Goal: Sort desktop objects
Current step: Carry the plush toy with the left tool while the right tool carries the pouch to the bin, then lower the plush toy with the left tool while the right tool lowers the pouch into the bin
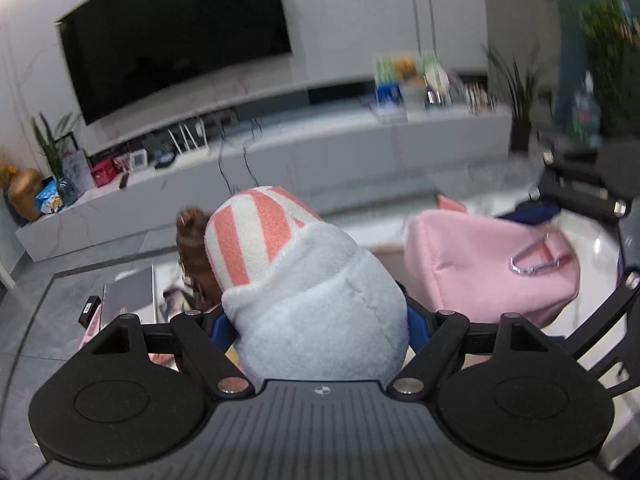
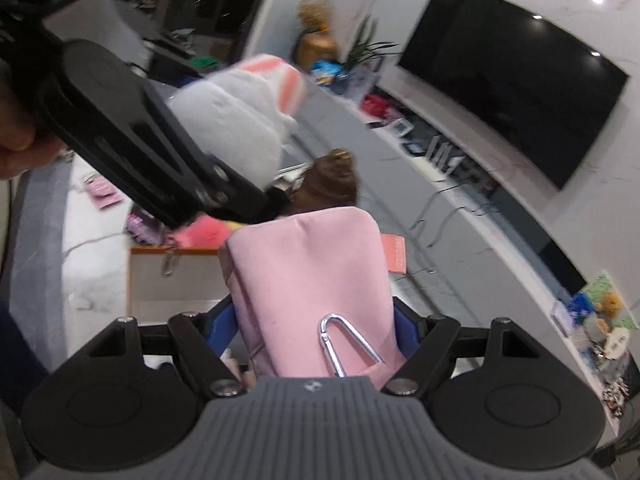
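Desktop objects are being carried in both of my grippers, above the cluttered marble surface. My left gripper is pinching a white plush toy with a pink-and-white striped top; its blue pads are pressing into the fur on both sides, and the toy is filling the middle of the left wrist view, raised off the surface. My right gripper is pinching a pink fabric pouch, its blue pads squeezing the cloth on either side. A silver carabiner is hanging on the near face of the pouch. In the left wrist view the pouch is sitting to the right of the plush toy, just beside it. In the right wrist view the plush toy is showing up and to the left, blurred. Beyond both held things, a brown-haired doll is lying farther off on the surface, next to a fluffy pink-and-yellow item and an orange-edged box. Far behind, a dark television is hanging on the wall over a long white cabinet.
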Action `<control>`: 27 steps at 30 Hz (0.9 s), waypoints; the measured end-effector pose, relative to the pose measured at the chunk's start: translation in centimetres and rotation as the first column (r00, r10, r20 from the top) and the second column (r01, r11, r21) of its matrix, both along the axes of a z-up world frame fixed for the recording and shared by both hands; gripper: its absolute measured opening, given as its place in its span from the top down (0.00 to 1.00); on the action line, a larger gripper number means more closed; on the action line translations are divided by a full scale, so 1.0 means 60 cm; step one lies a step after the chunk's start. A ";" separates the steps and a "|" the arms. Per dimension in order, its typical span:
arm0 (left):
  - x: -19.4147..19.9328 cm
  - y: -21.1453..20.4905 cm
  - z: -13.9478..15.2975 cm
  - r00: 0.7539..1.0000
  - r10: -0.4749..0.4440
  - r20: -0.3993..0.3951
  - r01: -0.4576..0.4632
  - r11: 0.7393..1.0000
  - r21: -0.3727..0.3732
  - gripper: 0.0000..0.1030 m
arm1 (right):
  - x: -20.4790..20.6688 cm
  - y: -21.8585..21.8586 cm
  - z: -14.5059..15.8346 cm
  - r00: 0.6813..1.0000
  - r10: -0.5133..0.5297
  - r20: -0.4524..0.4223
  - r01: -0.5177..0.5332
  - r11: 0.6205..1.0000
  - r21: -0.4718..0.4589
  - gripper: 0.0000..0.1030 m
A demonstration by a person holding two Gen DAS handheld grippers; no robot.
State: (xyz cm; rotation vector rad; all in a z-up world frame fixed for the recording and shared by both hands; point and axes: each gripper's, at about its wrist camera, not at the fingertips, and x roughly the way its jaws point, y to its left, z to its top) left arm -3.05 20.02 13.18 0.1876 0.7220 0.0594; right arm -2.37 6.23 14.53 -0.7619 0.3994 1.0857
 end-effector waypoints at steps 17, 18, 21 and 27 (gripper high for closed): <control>0.034 0.024 -0.157 0.956 -0.084 -0.281 0.102 0.994 0.049 0.10 | -0.007 0.076 -0.162 0.982 0.074 -0.176 -0.114 0.967 -0.230 0.25; 0.036 0.023 -0.162 0.952 -0.090 -0.293 0.109 0.993 0.048 0.10 | -0.011 0.078 -0.168 0.980 0.071 -0.186 -0.115 0.965 -0.235 0.25; 0.043 0.022 -0.177 0.942 -0.098 -0.321 0.120 0.991 0.050 0.10 | -0.008 0.079 -0.183 0.976 0.065 -0.209 -0.117 0.962 -0.248 0.25; 0.056 0.016 -0.204 0.923 -0.108 -0.371 0.142 0.987 0.068 0.10 | -0.012 0.073 -0.196 0.975 0.050 -0.217 -0.109 0.958 -0.266 0.25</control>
